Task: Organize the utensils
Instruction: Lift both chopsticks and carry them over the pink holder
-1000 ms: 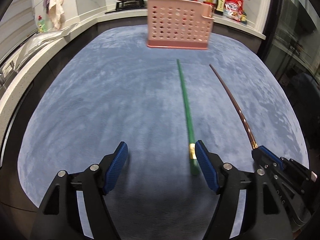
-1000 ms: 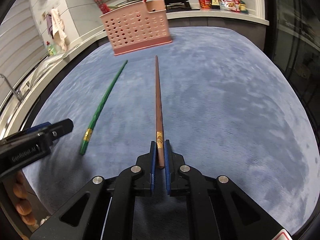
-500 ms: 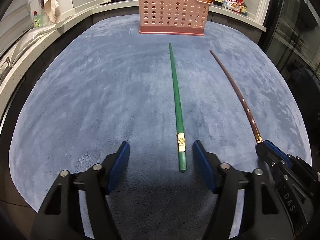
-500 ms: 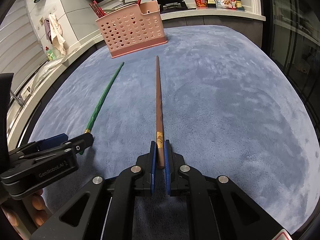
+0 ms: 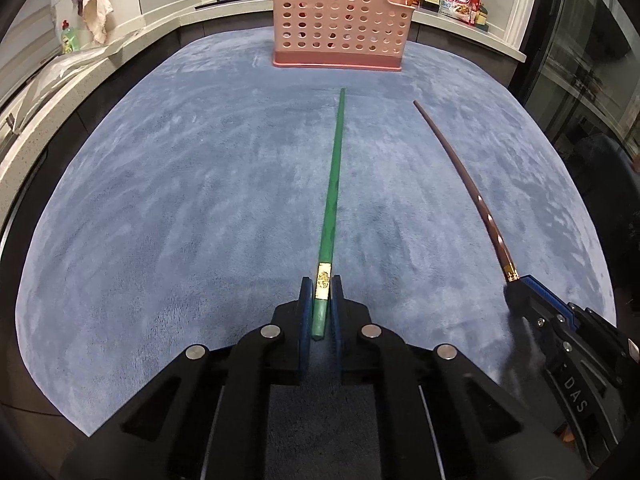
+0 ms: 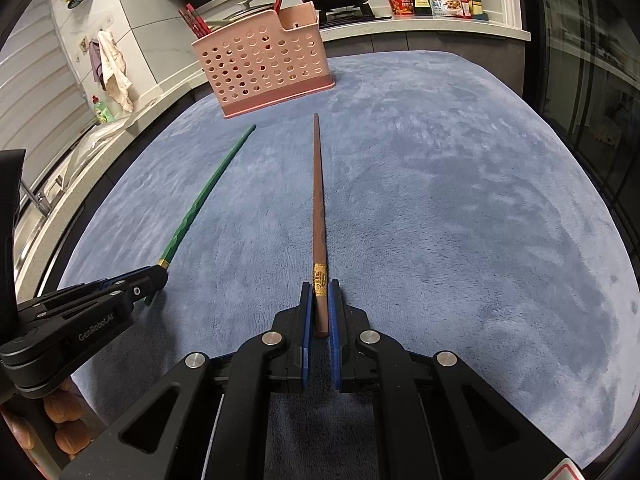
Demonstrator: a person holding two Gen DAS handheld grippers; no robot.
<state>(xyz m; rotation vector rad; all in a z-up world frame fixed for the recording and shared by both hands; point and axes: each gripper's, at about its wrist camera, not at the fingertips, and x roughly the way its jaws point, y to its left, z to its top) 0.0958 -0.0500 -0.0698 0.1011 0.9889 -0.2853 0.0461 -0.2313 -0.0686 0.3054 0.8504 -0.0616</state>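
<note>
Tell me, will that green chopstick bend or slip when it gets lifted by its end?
The green chopstick looks thin and rigid, so it probably stays straight. The left gripper has just closed on its thick end only, so the long tip may droop or swivel. Its glossy surface could slide between the pads.

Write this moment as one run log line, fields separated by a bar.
left gripper: jaws just closed on green chopstick | right gripper: shut on brown chopstick | pink basket: ahead on blue cloth

I count two loose chopsticks, one green chopstick (image 5: 333,184) and one brown chopstick (image 6: 318,208), one pink basket (image 5: 340,20), two grippers.
</note>
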